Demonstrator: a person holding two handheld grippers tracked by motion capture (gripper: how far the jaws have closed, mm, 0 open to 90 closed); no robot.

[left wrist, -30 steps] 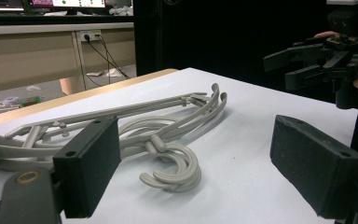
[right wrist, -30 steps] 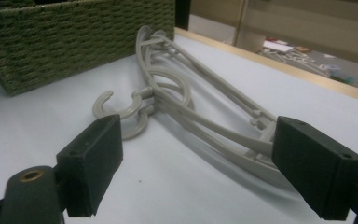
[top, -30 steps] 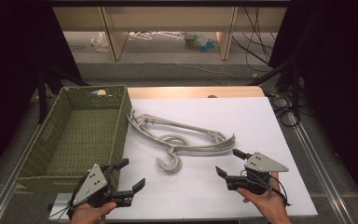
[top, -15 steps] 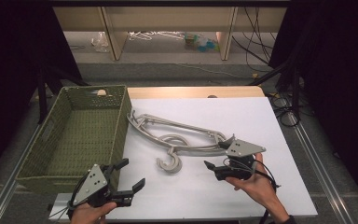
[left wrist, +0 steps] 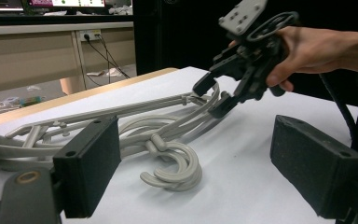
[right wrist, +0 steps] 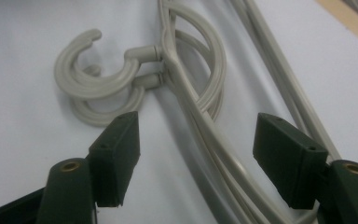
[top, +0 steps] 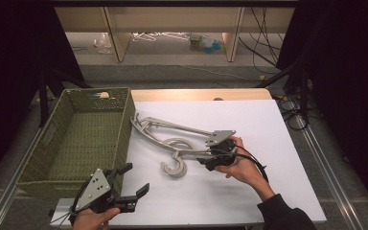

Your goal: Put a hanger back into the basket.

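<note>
At the far left stands a green woven basket with cut-out handles (top: 57,143), empty as far as its floor shows, its long side just beside the white table sheet (top: 268,124); it looks like the place things here would go. Below it, near the table's front edge, the left gripper (top: 133,184) hangs with its jaws spread wide and nothing between them, probably waiting its turn. Past the basket lie stacked pale grey plastic coat hangers (top: 172,136), their hooks (top: 174,167) curled toward the person, the long arms running back toward the basket's corner. They rest flat on the sheet, so a grip has to come in low from the side. That seems to be why the right gripper (top: 202,160) is held level and close to the sheet. In the right gripper view its jaws straddle the hangers' shoulder bars (right wrist: 205,140); they have just been closing but stand apart from the plastic, gripping nothing yet. The hangers overlap, so lifting one alone may drag its neighbour. Nothing else lies between hangers and basket
</note>
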